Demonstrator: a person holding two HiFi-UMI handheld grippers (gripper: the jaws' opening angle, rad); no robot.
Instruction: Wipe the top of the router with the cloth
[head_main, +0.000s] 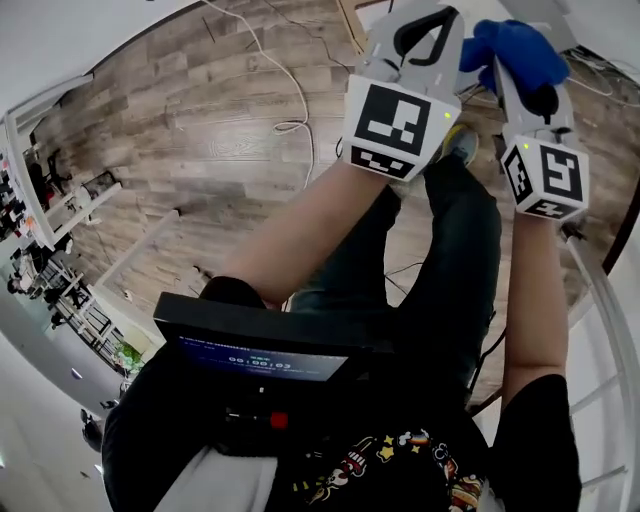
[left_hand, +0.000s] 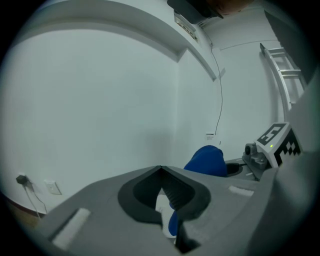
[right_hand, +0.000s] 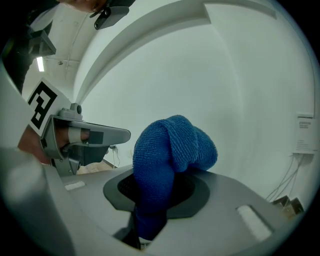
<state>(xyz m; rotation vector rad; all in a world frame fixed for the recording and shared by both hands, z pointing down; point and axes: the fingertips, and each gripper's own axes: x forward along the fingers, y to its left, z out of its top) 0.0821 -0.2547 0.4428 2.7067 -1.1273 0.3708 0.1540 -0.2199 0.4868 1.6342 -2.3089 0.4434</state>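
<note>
No router shows in any view. Both grippers are held up in the air in front of a white wall. The blue cloth (head_main: 517, 48) bunches out of my right gripper (head_main: 507, 72), which is shut on it. In the right gripper view the cloth (right_hand: 172, 150) rises in a fat fold from between the jaws of that gripper (right_hand: 154, 187). My left gripper (head_main: 428, 30) sits just left of it, its jaws shut with nothing held. In the left gripper view the left gripper (left_hand: 161, 174) has its jaws meeting at the tips, and the cloth (left_hand: 207, 161) shows beyond them.
Far below lies a wood-plank floor (head_main: 200, 130) with a loose white cable (head_main: 290, 110). White shelving (head_main: 60, 205) stands at the left and a white rail (head_main: 612, 330) at the right. A dark screen unit (head_main: 265, 350) hangs on the person's chest. A wall cable (left_hand: 220, 90) runs down.
</note>
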